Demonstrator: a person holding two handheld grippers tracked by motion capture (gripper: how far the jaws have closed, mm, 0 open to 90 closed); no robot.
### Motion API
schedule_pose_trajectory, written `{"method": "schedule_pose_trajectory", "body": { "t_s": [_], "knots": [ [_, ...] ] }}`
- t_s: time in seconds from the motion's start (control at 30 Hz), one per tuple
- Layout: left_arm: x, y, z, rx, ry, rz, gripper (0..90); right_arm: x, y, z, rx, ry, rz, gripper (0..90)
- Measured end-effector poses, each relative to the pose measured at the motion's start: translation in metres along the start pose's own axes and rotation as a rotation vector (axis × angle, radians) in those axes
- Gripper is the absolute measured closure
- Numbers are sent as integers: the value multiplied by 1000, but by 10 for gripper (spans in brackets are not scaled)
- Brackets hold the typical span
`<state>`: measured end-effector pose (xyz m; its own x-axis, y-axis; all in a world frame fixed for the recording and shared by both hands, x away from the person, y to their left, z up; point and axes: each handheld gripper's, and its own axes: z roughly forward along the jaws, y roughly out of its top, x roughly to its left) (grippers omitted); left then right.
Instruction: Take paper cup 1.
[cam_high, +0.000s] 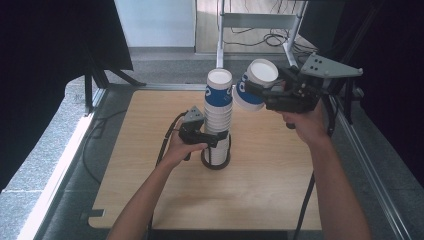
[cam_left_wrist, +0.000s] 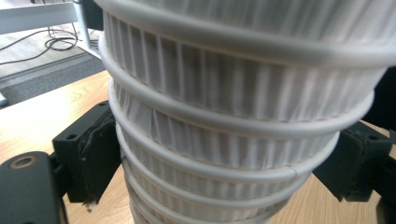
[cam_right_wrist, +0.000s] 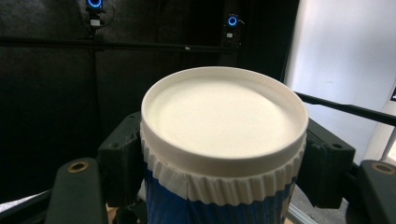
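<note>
A tall stack of upturned white and blue paper cups (cam_high: 219, 100) stands mid-table in a black ring base (cam_high: 216, 163). My left gripper (cam_high: 216, 140) is shut on the lower part of the stack; in the left gripper view the ribbed stack (cam_left_wrist: 233, 93) sits between the black pads (cam_left_wrist: 91, 158). My right gripper (cam_high: 256, 91) holds a single paper cup (cam_high: 256, 80) in the air just right of the stack's top, tilted with its white bottom up. In the right gripper view that cup (cam_right_wrist: 224, 116) is clamped between both jaws of the right gripper (cam_right_wrist: 224, 161).
The wooden table (cam_high: 260, 190) has bare surface all around the stack. A metal frame (cam_high: 260, 22) and floor cables stand beyond the far edge. Black curtains hang at both sides, and a rail runs along the table's right side.
</note>
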<state>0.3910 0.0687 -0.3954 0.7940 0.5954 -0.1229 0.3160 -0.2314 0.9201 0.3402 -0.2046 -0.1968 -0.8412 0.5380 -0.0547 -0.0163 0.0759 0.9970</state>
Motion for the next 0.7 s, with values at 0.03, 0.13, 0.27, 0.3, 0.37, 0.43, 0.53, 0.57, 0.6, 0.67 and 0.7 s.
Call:
{"method": "schedule_pose_trajectory", "body": {
  "t_s": [0.03,0.13,0.27,0.3,0.37,0.43,0.53,0.57,0.6,0.67,0.7],
  "knots": [
    [0,0,0,1,-1,0,119,0,-6,-3,3,4,4,278],
    [0,1,0,4,-1,0,117,-1,-12,-6,5,6,10,277],
    [0,2,1,9,2,-1,114,-1,-25,-10,14,16,17,277],
    [0,2,1,5,2,-9,114,-1,-28,-11,16,20,19,277],
    [-1,2,2,11,10,-17,102,1,-37,-13,18,20,23,277],
    [0,2,2,16,16,-19,86,1,-41,-13,21,21,25,277],
    [1,1,2,13,13,-29,48,3,-49,-14,32,18,26,277],
    [1,1,1,11,17,-30,43,3,-52,-15,33,21,29,277],
    [2,1,0,9,18,-31,42,4,-55,-15,34,23,32,277],
    [2,0,-2,10,20,-30,39,4,-60,-16,36,25,38,277],
    [2,-1,-4,8,17,-32,38,4,-65,-17,36,29,44,277]
  ]
}}
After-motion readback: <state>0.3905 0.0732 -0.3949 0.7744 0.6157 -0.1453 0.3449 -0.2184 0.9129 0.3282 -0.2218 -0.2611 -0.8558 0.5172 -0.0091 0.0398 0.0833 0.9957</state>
